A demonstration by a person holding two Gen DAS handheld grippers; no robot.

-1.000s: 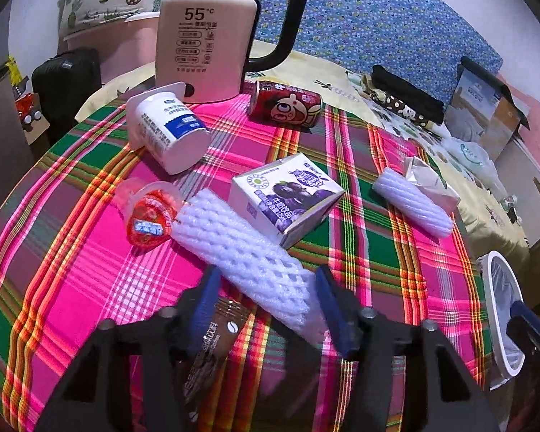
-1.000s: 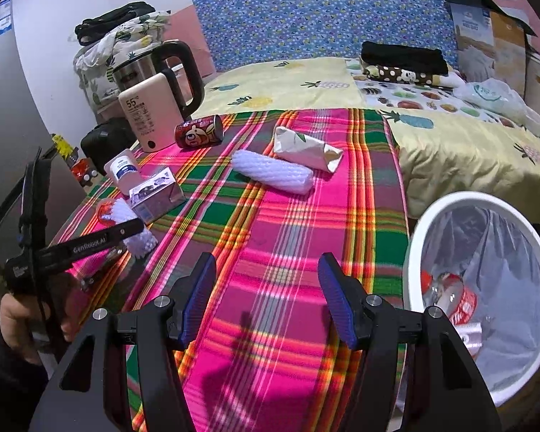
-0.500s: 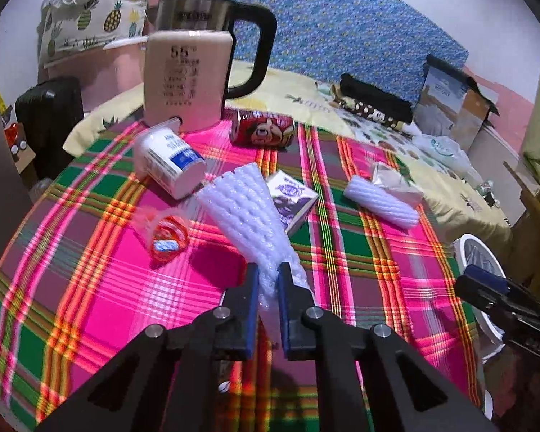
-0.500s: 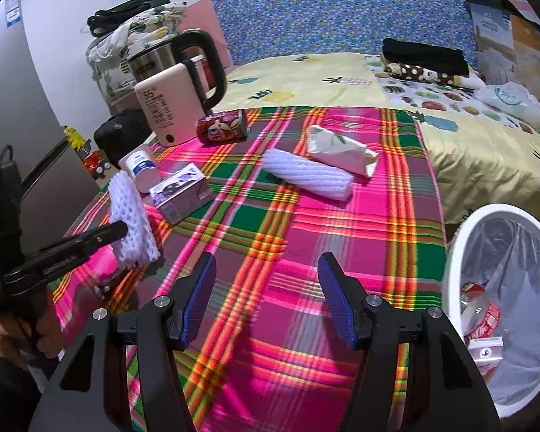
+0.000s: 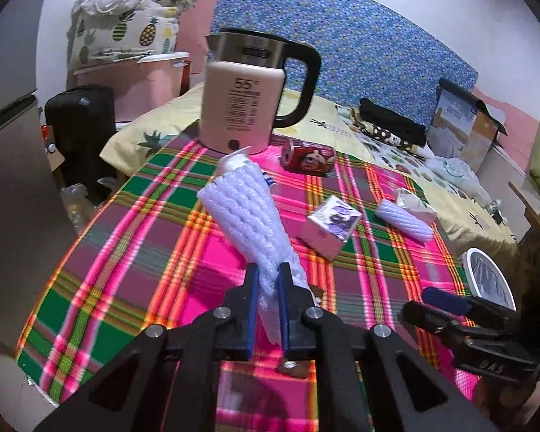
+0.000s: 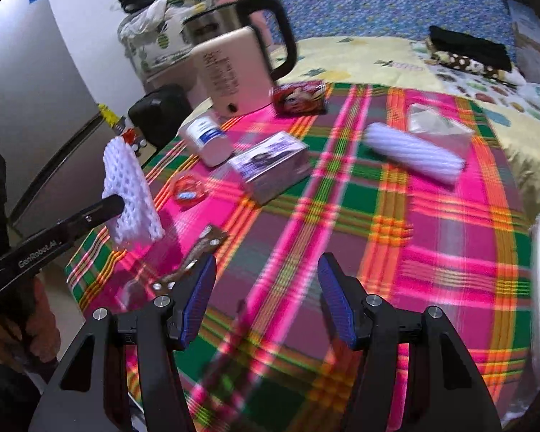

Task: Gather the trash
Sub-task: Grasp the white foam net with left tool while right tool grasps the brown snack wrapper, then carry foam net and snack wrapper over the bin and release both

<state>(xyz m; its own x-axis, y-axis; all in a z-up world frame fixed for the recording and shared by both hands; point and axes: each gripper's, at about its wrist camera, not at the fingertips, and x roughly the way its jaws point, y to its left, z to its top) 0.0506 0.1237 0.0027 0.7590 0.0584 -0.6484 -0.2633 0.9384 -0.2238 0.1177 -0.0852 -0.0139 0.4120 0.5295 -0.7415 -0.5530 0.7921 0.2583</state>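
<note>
Now | foam nets: two; left gripper (image 5: pixel 268 286) pinches one (image 5: pixel 248 216) | right gripper (image 6: pixel 266 270) agape, empty

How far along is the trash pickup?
Early. Done: nothing these views confirm; the white bin sits at the table's edge, contents unclear. In hand: left gripper shut on a foam net sleeve, lifted off the cloth; right gripper open, empty. Left: second foam sleeve, red can, purple carton, white bottle, brown wrapper.

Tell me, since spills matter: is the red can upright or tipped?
Tipped. The red can lies on its side on the cloth by the kettle, its end facing sideways.
</note>
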